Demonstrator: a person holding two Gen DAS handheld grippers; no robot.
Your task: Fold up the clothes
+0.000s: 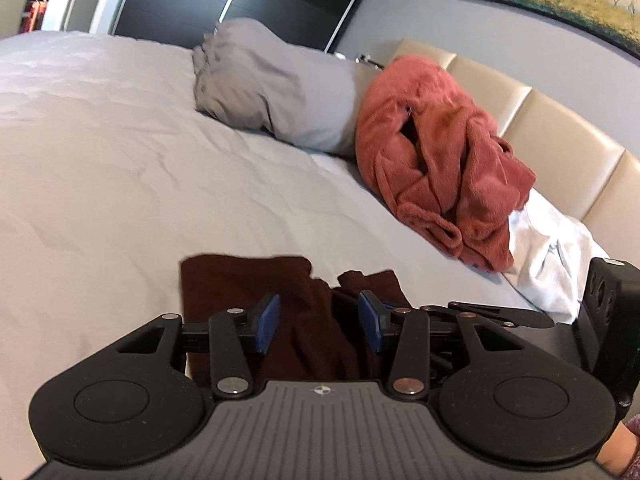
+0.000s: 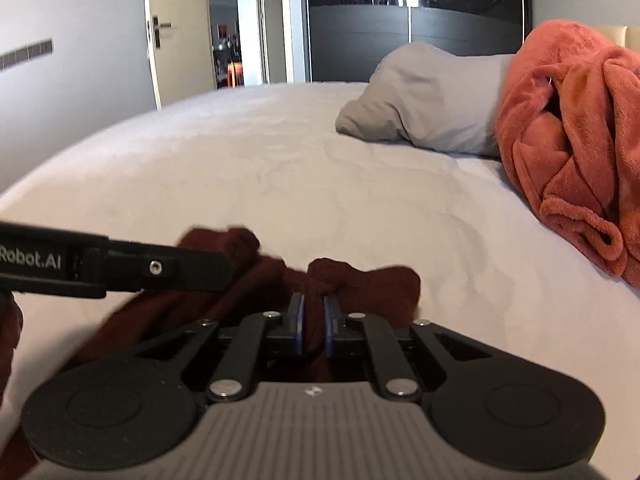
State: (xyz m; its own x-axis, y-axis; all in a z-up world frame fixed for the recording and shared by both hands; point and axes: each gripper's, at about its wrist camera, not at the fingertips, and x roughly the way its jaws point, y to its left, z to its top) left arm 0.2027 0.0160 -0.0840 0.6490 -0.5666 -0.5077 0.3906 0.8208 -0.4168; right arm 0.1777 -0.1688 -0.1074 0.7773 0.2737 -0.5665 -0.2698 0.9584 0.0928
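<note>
A dark maroon garment lies bunched on the white bed sheet, close in front of both grippers. My left gripper is open, its blue pads either side of a fold of the garment without closing on it. My right gripper is shut on a bunched fold of the maroon garment. The left gripper's black body crosses the right wrist view from the left, over the garment. The right gripper's body shows at the right edge of the left wrist view.
A grey pillow and a crumpled salmon-pink fleece lie at the head of the bed, with white cloth beside the fleece. A beige padded headboard stands behind. A dark wardrobe and an open door lie beyond the bed.
</note>
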